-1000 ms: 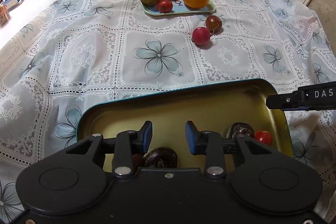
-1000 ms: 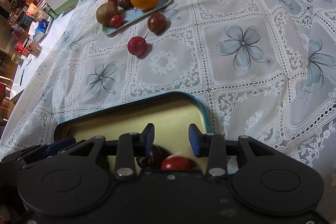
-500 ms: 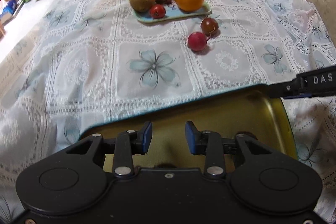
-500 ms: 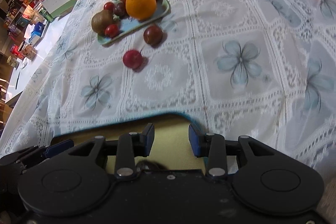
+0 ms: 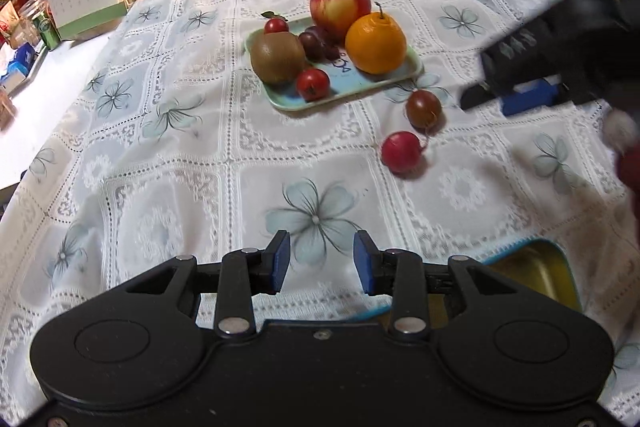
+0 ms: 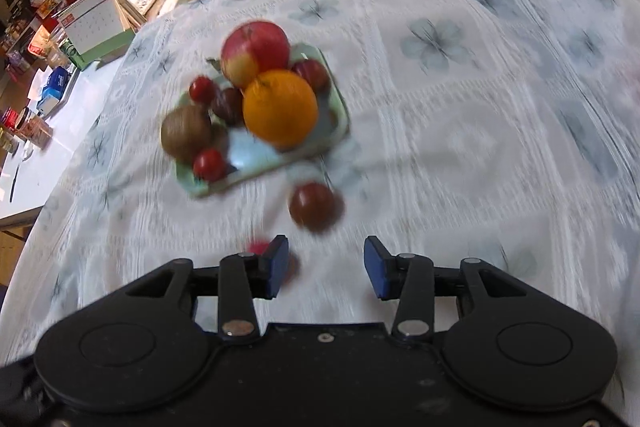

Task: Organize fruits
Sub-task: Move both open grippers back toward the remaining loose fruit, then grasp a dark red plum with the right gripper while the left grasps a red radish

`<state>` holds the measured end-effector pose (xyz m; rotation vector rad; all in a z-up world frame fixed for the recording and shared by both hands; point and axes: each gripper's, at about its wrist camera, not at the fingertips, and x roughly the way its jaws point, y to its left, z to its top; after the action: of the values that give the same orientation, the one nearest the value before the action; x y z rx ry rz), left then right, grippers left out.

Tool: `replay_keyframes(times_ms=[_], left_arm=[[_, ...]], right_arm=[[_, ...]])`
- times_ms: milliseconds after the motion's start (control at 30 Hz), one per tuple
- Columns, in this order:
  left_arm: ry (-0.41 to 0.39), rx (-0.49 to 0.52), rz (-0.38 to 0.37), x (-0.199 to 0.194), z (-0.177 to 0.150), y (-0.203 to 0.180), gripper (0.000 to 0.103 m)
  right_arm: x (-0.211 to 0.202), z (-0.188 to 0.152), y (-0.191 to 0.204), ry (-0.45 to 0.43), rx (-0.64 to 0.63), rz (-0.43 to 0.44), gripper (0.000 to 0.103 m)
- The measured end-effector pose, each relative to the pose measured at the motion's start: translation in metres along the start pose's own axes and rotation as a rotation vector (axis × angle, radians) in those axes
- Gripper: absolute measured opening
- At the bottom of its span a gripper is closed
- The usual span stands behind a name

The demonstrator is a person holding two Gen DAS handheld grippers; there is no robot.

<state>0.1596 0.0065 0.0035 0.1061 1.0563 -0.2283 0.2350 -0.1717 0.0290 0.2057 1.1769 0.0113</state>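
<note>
left wrist view: the left gripper (image 5: 320, 259) hangs over the lace tablecloth (image 5: 160, 187), its jaws easing apart a little with nothing between them, only a printed flower below. at the near right edge of the table a corner of the gold tin (image 5: 540, 279) shows. toward the far middle sits the green tray (image 5: 408, 67) holding an apple (image 5: 340, 7), an orange (image 5: 374, 41), a kiwi (image 5: 276, 61) and several small dark and red fruits. two fruits lie loose on the cloth just off the tray's near right corner: a brownish plum (image 5: 423, 108) and a red one (image 5: 401, 157), close together but apart. the right gripper (image 5: 516, 87) reaches in from the right, blurred, just beside the plum.

right wrist view: the right gripper (image 6: 322, 265) has its jaws opening, empty (the picture is smeared by motion). the brownish plum (image 6: 314, 205) lies just ahead of the fingertips; the red one (image 6: 260, 249) is half hidden behind the left finger.

what could go wrong, as i judge it: the two loose fruits are round and sit close together, so a finger landing between them may knock one rolling toward the table edge. coming in fast with jaws only part open, a pad could strike the plum's top and push it away, or catch the lace and drag the cloth and tray.
</note>
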Motion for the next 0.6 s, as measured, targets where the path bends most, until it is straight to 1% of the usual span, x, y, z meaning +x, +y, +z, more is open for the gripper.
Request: replay_keyframes(times_ms=[67,167,267,367,400,433,467,533,600], left_arm=[[0.006,-0.001,-0.001,0.005,0.003,0.003,0.045],[0.019,-0.002,0.0,0.013,0.004,0.006,0.045],[0.036,-0.004,-0.005,0.021,0.004,0.008,0.045],[0.052,-0.007,-0.003,0.03,0.005,0.009,0.045],[0.056,-0.009,-0.003,0.032,0.005,0.01,0.045],[0.059,-0.011,-0.005,0.035,0.006,0.01,0.045],[0.063,-0.014,-0.006,0.037,0.007,0.01,0.045],[0.067,-0.019,-0.009,0.039,0.01,0.009,0.045],[0.068,-0.02,-0.015,0.041,0.014,0.007,0.045]], right_arm=[[0.016,0.013,0.005,-0.003,0.005,-0.022,0.047],[0.041,0.026,0.008,0.033,0.014,-0.029,0.048],[0.064,0.029,0.011,0.094,0.013,-0.038,0.048],[0.081,0.029,0.012,0.125,0.008,-0.049,0.048],[0.083,0.029,0.012,0.124,0.008,-0.052,0.048],[0.084,0.028,0.011,0.122,0.01,-0.055,0.044],[0.081,0.028,0.01,0.113,0.011,-0.046,0.037],[0.074,0.03,0.006,0.106,0.022,-0.032,0.037],[0.066,0.031,0.003,0.093,0.036,-0.04,0.037]])
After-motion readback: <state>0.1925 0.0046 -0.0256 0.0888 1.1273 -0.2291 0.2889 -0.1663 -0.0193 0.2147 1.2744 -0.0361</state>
